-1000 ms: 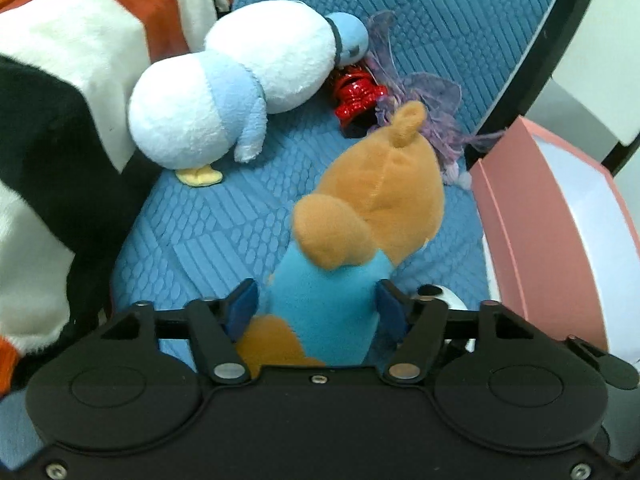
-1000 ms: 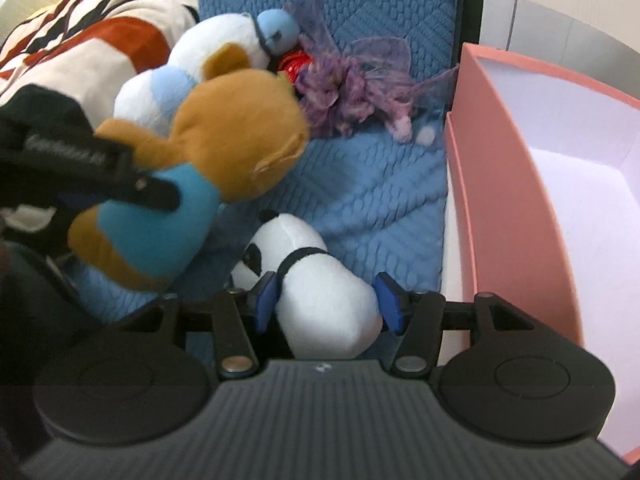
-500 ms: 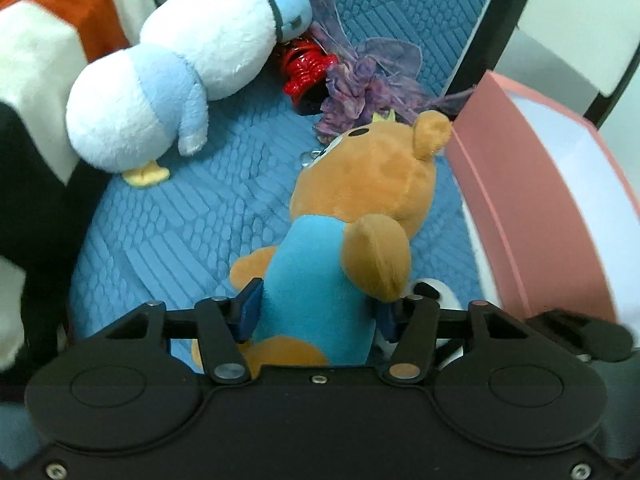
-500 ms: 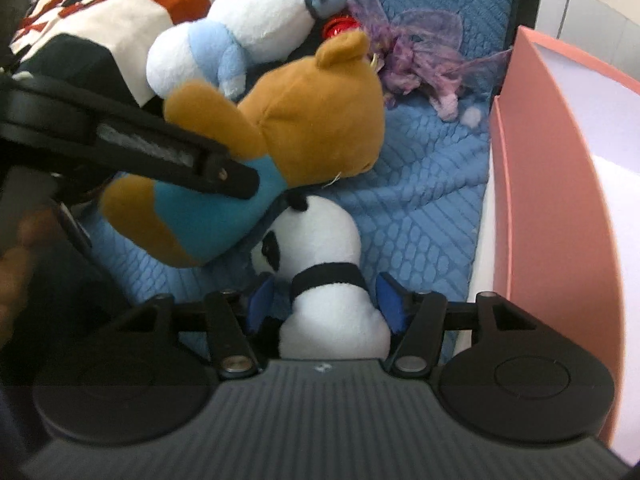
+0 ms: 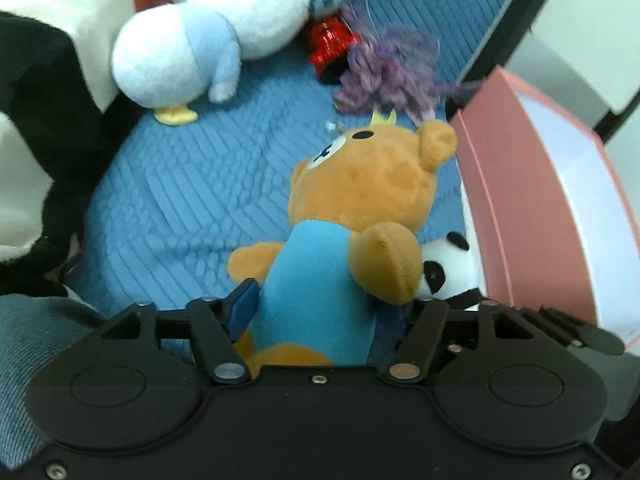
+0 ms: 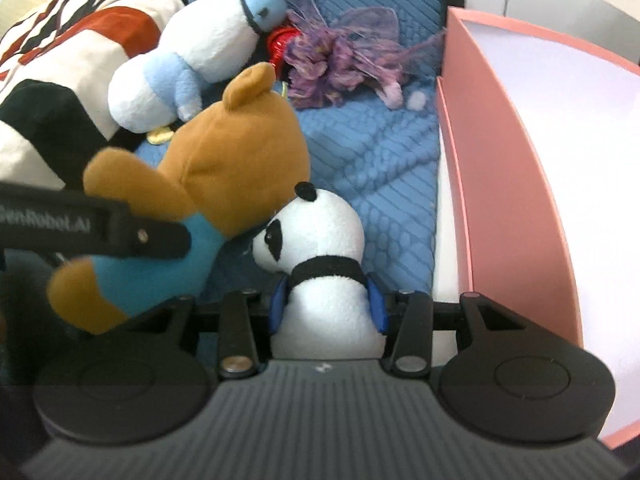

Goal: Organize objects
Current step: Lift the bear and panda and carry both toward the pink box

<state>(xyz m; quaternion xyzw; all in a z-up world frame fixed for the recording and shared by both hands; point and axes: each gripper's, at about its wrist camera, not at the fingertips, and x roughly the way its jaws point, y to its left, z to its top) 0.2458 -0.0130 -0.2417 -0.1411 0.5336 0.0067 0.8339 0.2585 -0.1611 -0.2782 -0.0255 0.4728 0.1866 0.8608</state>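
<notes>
**2 plushies clamped, pink box waiting on the right**

Left gripper clamped around the blue torso of the brown bear, lower middle of the left wrist view. Jaws just widened again with the bear between them, blue pads against the shirt on both sides, so counting it as a hold — though maybe a loose one. In the right wrist view, same bear at centre left, lifted off the blue quilt.

Right gripper just closed in on the panda, pads pinching the white body right below the black collar band, bottom centre of the frame.

Handling guess: both light, squishy, nothing breakable. Soft stuffing gives under the pads, so a shallow pinch could slide off — torso is the spot to grab, not an ear or arm. Heads big and floppy, likely to swing.

Pink box along the right edge of both views, open, white inside, looks like the drop spot.

Left over, upper part of the frames: blue-and-white penguin, purple frilly thing, red shiny bit.
</notes>
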